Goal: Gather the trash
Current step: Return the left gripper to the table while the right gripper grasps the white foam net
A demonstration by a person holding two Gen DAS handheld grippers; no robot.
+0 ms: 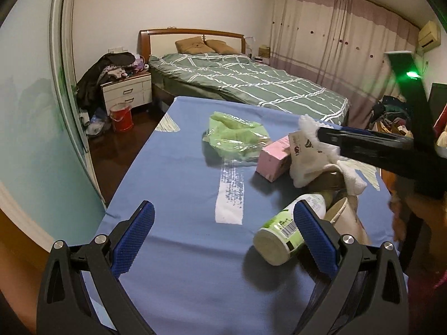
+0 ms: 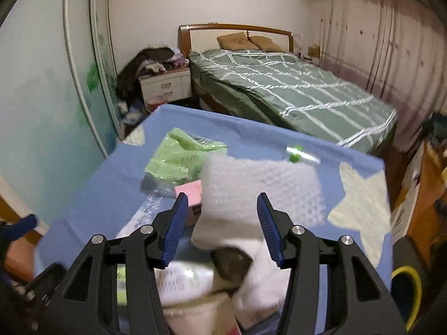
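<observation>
Trash lies on a blue-covered table (image 1: 181, 184): a green plastic bag (image 1: 234, 136), a pink box (image 1: 272, 160), a white-and-green bottle (image 1: 287, 230) on its side, a white paper cup (image 1: 345, 220) and white foam wrap (image 1: 313, 159). My left gripper (image 1: 223, 240) is open and empty, its right finger beside the bottle. My right gripper (image 2: 220, 230) is open around the foam wrap (image 2: 259, 192), above the pile. It enters the left wrist view from the right (image 1: 332, 138). The green bag (image 2: 178, 159) and pink box (image 2: 191, 195) lie beyond it. A small green-and-clear tube (image 2: 300, 153) lies farther back.
A bed with a green quilt (image 1: 251, 83) stands behind the table. A nightstand piled with clothes (image 1: 125, 89) and a red bucket (image 1: 121, 115) are at the back left. Curtains (image 1: 335, 42) cover the right wall. A mirrored wardrobe door (image 1: 33, 111) runs along the left.
</observation>
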